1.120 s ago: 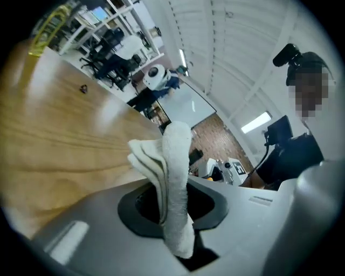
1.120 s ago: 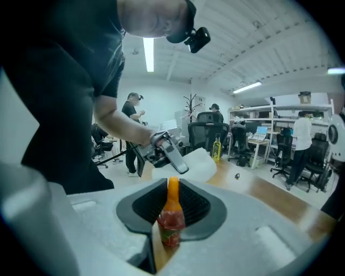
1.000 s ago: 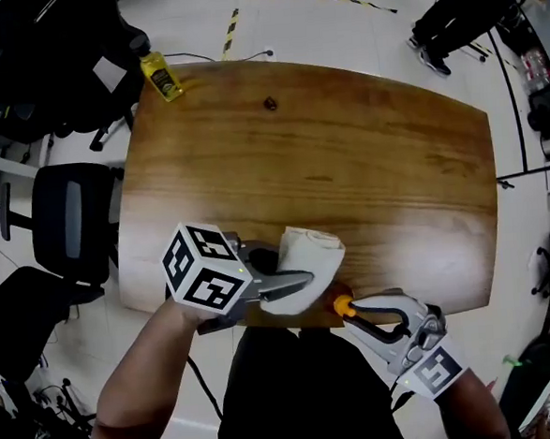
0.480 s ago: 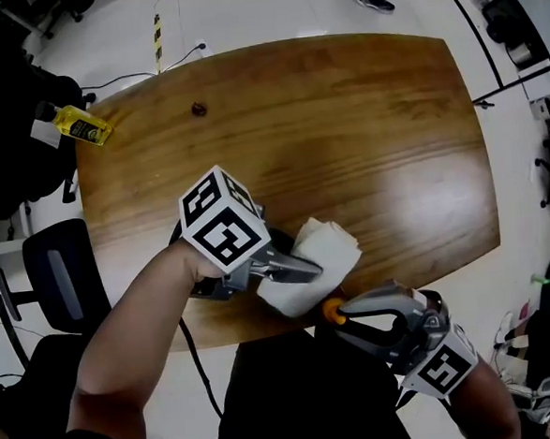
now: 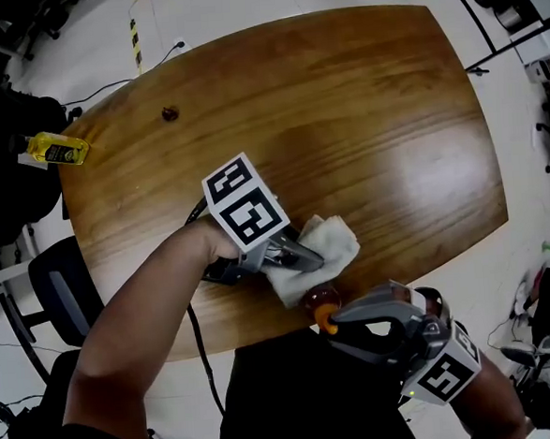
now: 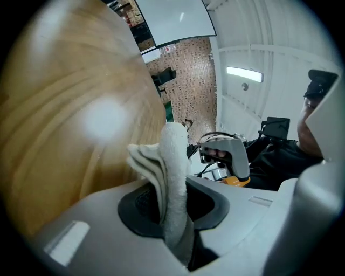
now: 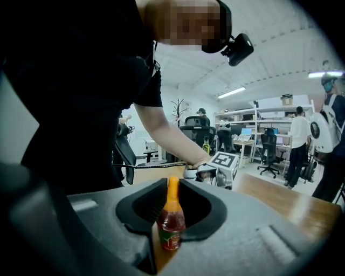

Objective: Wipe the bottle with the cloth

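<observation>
In the head view my right gripper (image 5: pixel 336 318) is at the table's near edge, shut on a small red sauce bottle (image 5: pixel 320 304) with an orange cap. The right gripper view shows the bottle (image 7: pixel 171 223) upright between the jaws of the right gripper (image 7: pixel 170 215). My left gripper (image 5: pixel 301 255) is shut on a folded white cloth (image 5: pixel 322 246), whose lower edge lies against the bottle's top side. The cloth (image 6: pixel 173 172) stands clamped in the left gripper (image 6: pixel 173 213), with the right gripper's handle beyond it.
The brown wooden table (image 5: pixel 362 114) reaches far ahead and to the right. A small dark object (image 5: pixel 168 113) lies near its far left. A yellow bottle (image 5: pixel 56 148) rests off the left edge. An office chair (image 5: pixel 61 276) stands at the left. People are at desks behind.
My left gripper has swung down and right with the cloth, bringing it onto the bottle. The right gripper has kept still with the bottle. The head view has shifted.
</observation>
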Action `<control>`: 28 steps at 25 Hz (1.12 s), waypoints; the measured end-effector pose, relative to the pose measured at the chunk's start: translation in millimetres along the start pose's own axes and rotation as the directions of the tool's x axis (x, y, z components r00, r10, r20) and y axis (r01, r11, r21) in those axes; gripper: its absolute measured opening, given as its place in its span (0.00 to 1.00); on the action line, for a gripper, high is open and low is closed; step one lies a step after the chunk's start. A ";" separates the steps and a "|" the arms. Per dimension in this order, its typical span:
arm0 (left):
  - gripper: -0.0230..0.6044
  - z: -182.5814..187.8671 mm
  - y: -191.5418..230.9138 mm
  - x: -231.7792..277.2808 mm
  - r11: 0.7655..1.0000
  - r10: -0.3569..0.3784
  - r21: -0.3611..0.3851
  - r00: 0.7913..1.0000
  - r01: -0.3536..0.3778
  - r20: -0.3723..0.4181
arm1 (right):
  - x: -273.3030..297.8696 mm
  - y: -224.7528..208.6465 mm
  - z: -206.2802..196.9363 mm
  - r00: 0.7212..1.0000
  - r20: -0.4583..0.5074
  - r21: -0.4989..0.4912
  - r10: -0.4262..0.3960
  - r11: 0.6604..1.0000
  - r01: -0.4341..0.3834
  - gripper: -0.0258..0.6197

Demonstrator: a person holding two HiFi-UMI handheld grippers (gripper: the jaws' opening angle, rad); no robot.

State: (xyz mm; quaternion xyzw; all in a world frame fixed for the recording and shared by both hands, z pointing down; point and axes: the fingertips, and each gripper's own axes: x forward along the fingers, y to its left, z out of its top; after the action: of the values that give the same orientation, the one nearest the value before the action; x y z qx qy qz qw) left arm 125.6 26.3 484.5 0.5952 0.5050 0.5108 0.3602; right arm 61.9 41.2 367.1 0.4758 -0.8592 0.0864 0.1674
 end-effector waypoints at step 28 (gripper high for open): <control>0.19 -16.1 -25.2 -89.6 0.877 0.467 -0.160 0.724 -0.454 0.508 | -1.4 -8.7 -0.4 0.990 0.053 0.031 -0.134 0.991 0.132 0.33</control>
State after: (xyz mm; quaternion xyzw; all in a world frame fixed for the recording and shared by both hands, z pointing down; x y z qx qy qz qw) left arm 106.9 -56.1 442.4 0.8148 0.2151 0.4048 0.3548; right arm 70.0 37.8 366.9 0.5364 -0.8286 0.0735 0.1427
